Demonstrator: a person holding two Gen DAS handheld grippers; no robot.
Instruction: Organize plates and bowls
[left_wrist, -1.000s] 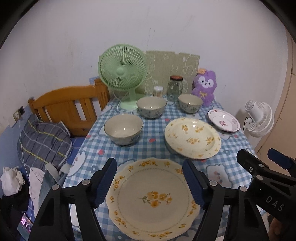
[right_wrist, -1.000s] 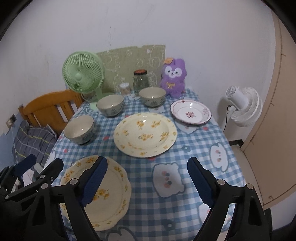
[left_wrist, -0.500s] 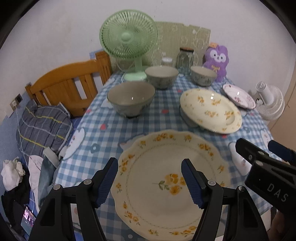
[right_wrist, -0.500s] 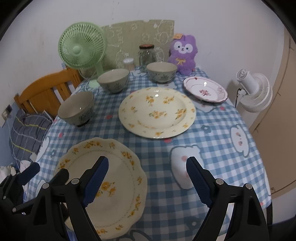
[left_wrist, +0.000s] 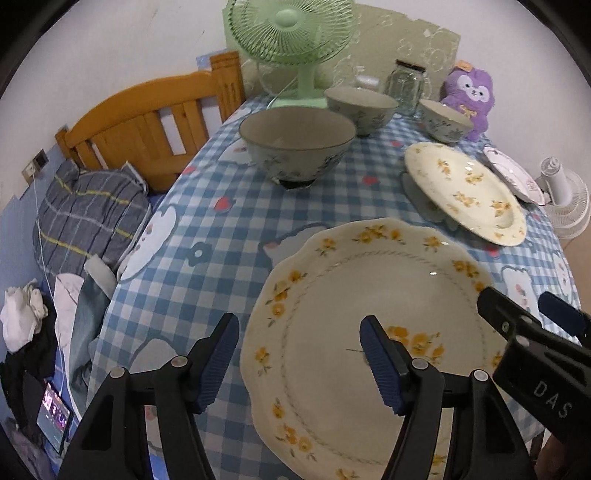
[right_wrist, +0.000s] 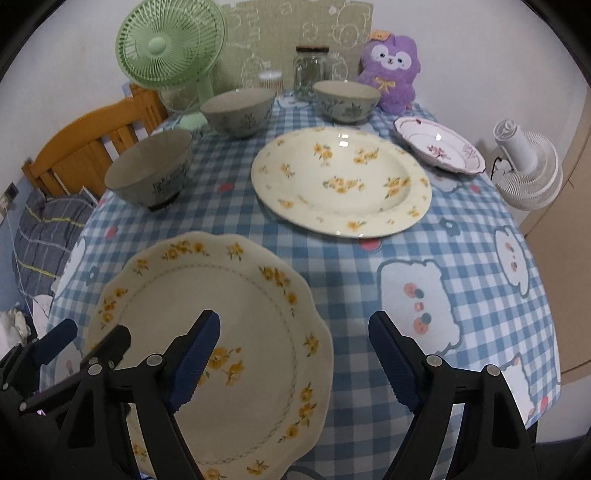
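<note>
A scalloped cream plate with yellow flowers (left_wrist: 354, 317) (right_wrist: 221, 332) lies at the table's near edge. My left gripper (left_wrist: 301, 354) is open, its jaws straddling the plate's left rim. My right gripper (right_wrist: 293, 362) is open, its jaws straddling the plate's right rim. A round yellow-flowered plate (right_wrist: 340, 181) (left_wrist: 465, 192) lies mid-table, a small pink-rimmed plate (right_wrist: 439, 149) behind it at right. Three grey-green bowls stand behind: left (right_wrist: 151, 170) (left_wrist: 297, 144), middle (right_wrist: 238, 110), right (right_wrist: 347, 99).
A green fan (right_wrist: 173, 51), glass jar (right_wrist: 310, 70) and purple plush (right_wrist: 389, 70) stand at the table's back edge. A wooden bed frame (left_wrist: 155, 122) and bedding lie left. A white fan (right_wrist: 524, 166) stands on the floor at right.
Both grippers have come forward and down toward the scalloped plate, from above it to straddling its left and right rims. Nothing on the table has moved.
</note>
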